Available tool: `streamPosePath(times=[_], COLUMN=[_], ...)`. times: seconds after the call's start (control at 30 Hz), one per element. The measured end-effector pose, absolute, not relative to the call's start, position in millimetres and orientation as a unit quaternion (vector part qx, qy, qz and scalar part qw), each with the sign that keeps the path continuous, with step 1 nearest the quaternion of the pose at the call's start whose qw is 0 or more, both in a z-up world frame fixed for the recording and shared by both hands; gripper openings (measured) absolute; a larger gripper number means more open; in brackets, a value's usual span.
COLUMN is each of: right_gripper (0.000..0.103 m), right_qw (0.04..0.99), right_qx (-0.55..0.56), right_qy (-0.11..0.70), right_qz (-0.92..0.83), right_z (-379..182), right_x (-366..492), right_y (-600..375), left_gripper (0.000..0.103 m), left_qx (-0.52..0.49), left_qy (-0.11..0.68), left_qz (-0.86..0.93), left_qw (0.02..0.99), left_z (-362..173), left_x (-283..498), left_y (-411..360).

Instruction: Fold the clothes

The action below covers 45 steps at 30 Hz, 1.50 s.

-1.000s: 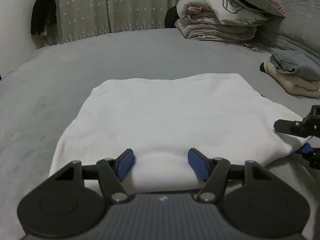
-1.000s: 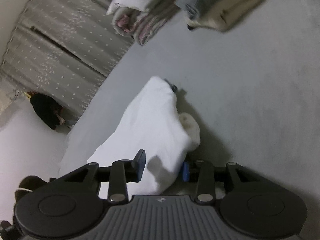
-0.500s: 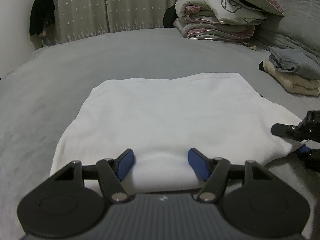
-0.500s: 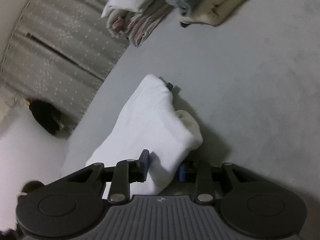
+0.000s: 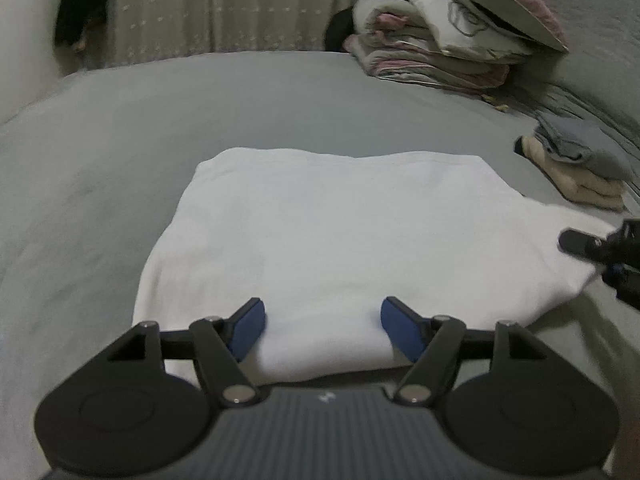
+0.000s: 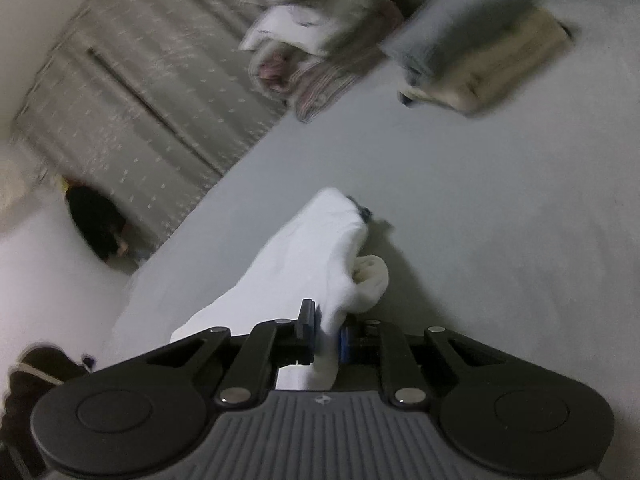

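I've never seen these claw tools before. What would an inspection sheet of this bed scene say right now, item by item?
Surface: grey bedspread, soft, lightly rumpled.
Job's things: folded white fabric garment lying flat; one edge lifted on the right.
Clutter: folded grey and cream clothes stack; pile of floral quilts and pillow.
Grippers: left claw jaws opening, astride the garment's near edge, pads not pressing; right claw jaws closing, pinching the garment's edge.
Cables: nothing seen.
Surroundings: dotted beige curtain; dark item hanging by the wall.
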State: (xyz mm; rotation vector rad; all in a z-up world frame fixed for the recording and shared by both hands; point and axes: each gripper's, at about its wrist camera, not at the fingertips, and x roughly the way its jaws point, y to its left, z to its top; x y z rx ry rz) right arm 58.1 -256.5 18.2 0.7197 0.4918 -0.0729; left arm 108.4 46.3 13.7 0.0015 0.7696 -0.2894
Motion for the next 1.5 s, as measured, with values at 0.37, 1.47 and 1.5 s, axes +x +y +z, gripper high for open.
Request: streamPosePath(times=[0.37, 1.47, 1.5], right_gripper=[0.013, 0.007, 0.007], right_qw=[0.944, 0.946, 0.945], right_qx=[0.210, -0.207, -0.201], right_qy=[0.247, 0.187, 0.196], right_qz=[-0.060, 0.165, 0.166], right_z=[29.8, 5.6, 3.5], right_x=[65.5, 64.5, 65.6], right_y=[-230.5, 80.1, 81.9], left_gripper=[0.061, 0.069, 0.069], left_qx=[-0.239, -0.317, -0.311], left_qy=[0.464, 0.453, 0.451], left_qz=[-0.123, 0.005, 0.006], left_qw=[0.844, 0.833, 0.836], left_z=[19.1, 24.1, 24.7], left_x=[146.9, 152.7, 152.1], left_y=[173.2, 264.6, 262.0])
